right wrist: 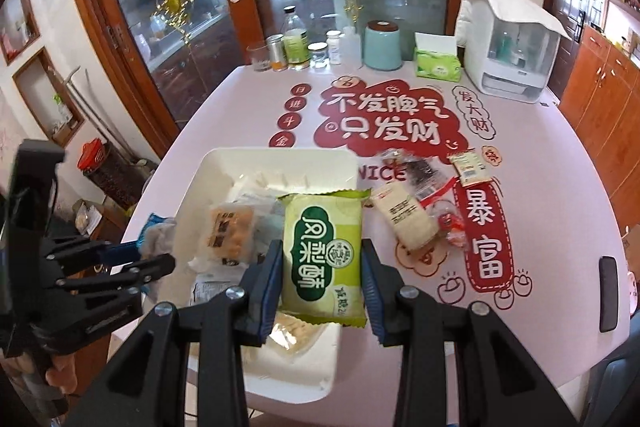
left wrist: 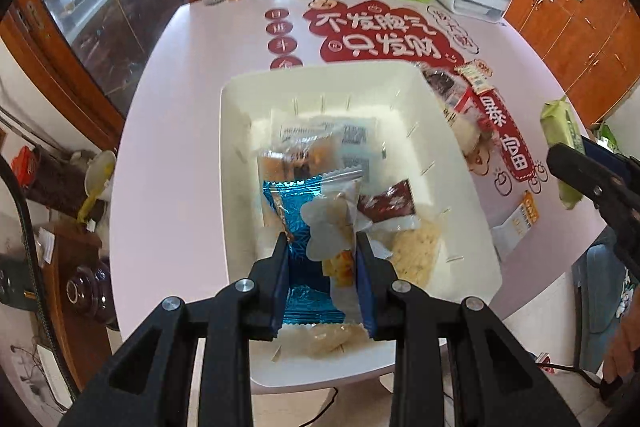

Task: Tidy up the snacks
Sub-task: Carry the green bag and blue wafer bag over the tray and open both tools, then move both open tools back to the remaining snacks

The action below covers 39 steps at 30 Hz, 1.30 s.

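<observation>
A white bin (left wrist: 320,77) on the pink table holds several snack packets. My left gripper (left wrist: 322,243) hangs over the bin's near half, shut on a clear-wrapped snack packet (left wrist: 332,227) with blue foil. In the right wrist view, the left gripper (right wrist: 160,265) shows at the left beside the bin (right wrist: 280,153). My right gripper (right wrist: 322,251) is shut on a green snack packet (right wrist: 320,247), held above the bin's right side. The left wrist view shows that green packet (left wrist: 558,139) at the far right. Loose snacks (right wrist: 404,219) lie on the table right of the bin.
Bottles and jars (right wrist: 296,47), a teal canister (right wrist: 382,45), a green tissue box (right wrist: 436,65) and a white appliance (right wrist: 508,47) line the table's far edge. A small packet (left wrist: 520,219) lies near the right table edge. Wooden cabinets (left wrist: 568,39) stand beyond.
</observation>
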### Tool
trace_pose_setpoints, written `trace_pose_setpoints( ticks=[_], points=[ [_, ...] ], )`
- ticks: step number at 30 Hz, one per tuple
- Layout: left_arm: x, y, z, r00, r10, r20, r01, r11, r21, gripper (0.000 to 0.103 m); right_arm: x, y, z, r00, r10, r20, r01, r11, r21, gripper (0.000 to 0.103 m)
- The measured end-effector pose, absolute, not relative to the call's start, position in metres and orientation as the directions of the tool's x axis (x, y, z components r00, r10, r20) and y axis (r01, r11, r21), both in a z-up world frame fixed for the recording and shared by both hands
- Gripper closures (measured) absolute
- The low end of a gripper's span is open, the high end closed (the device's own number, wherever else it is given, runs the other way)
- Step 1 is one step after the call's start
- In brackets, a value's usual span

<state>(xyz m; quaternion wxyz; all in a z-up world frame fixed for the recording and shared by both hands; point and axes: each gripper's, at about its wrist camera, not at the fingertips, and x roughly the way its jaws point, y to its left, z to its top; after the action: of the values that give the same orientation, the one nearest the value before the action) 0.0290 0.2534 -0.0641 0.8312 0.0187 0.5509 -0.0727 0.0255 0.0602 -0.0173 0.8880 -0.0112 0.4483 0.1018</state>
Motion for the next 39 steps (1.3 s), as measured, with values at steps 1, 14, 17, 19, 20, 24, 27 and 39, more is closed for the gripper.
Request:
trace_pose_setpoints(
  ticks=[1,14,17,19,20,24,27,39],
  points=[
    [0.029,0.254,-0.069,0.376,-0.097,-0.921,0.138,0.989,-0.047,0.075,0.024,0.065,-0.020,0.571,0.166,-0.804,-0.194,0.979,0.064,0.066],
    [0.038,0.243,-0.083,0.387,-0.106,-0.916,0.159,0.986,-0.047,0.075,0.021,0.091,-0.038,0.516,0.167,-0.840,-0.214,0.975,0.062,0.066],
    [0.038,0.241,-0.080,0.394,-0.106,-0.913,0.165,0.985,-0.043,0.075,0.021,0.096,-0.037,0.520,0.167,-0.838,-0.226,0.973,0.053,0.066],
    [0.037,0.240,-0.078,0.400,-0.102,-0.911,0.168,0.985,-0.037,0.075,0.022,0.099,-0.037,0.519,0.171,-0.837,-0.235,0.971,0.052,0.066],
    [0.036,0.239,-0.077,0.404,-0.096,-0.910,0.170,0.985,-0.028,0.075,0.022,0.100,-0.038,0.519,0.172,-0.837,-0.239,0.970,0.051,0.065],
    [0.035,0.240,-0.074,0.418,-0.074,-0.905,0.147,0.989,-0.013,0.031,0.022,0.105,-0.038,0.518,0.188,-0.834,-0.265,0.963,0.053,0.062],
    [0.032,0.243,-0.069,0.461,-0.043,-0.886,0.111,0.994,0.010,0.017,0.023,0.106,-0.037,0.530,0.182,-0.828,-0.269,0.962,0.039,0.054],
    [0.029,0.236,-0.067,0.465,-0.021,-0.885,0.119,0.992,0.039,0.017,0.023,0.101,-0.040,0.511,0.189,-0.838,-0.274,0.960,0.049,0.052]
  ],
)
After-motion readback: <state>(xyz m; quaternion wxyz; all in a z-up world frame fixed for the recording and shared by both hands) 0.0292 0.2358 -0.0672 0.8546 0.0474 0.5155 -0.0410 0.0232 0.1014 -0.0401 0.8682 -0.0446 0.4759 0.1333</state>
